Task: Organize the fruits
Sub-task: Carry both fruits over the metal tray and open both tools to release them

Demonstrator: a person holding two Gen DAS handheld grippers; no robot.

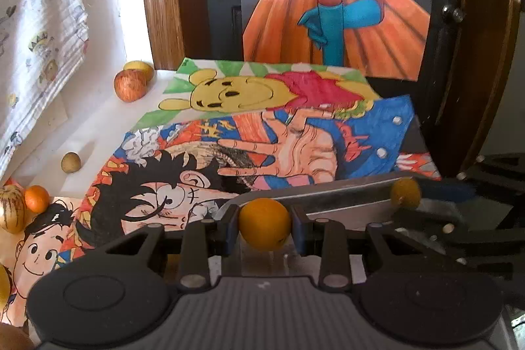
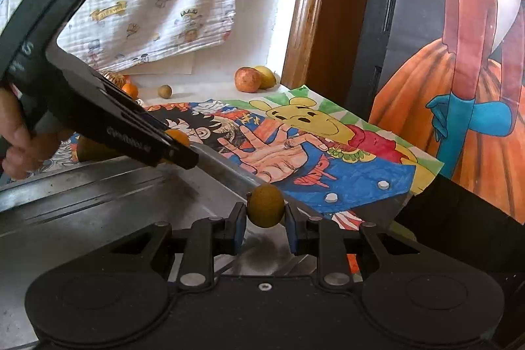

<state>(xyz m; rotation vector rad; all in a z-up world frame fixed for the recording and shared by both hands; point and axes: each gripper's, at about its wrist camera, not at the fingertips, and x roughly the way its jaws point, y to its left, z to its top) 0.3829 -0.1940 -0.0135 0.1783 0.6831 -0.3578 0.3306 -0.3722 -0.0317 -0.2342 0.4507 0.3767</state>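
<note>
While carrying two fruits over the metal tray point(image 2: 98, 205), sitting mid-task, nothing visibly dropped in the tray yet as far as both views show; tray interior looking bare where visible. Lying on a table covered with cartoon drawings point(image 1: 295, 133), tray at the near edge.

Left gripper point(image 1: 265, 228) clamping tight on a small orange point(image 1: 264, 227), pads pressing both sides, hovering just past the tray rim. Right gripper point(image 2: 265, 218) pinching a small brownish-yellow round fruit point(image 2: 265, 205), also right over the tray's far rim. Both loads likely about to be released into the tray, judging by position.

Still waiting on the table, well apart from the tray: striped yellow melon-like fruit point(image 1: 12, 209), red apple point(image 1: 130, 85) touching a yellow fruit point(image 1: 139, 68) at the back corner, another small orange point(image 1: 36, 198) just beside the striped one, small brown round fruit point(image 1: 71, 162) alone on the white sheet. Two more partly cut off at left edge, type unclear.

Roughly early stage: two in hand, at least five left.
</note>
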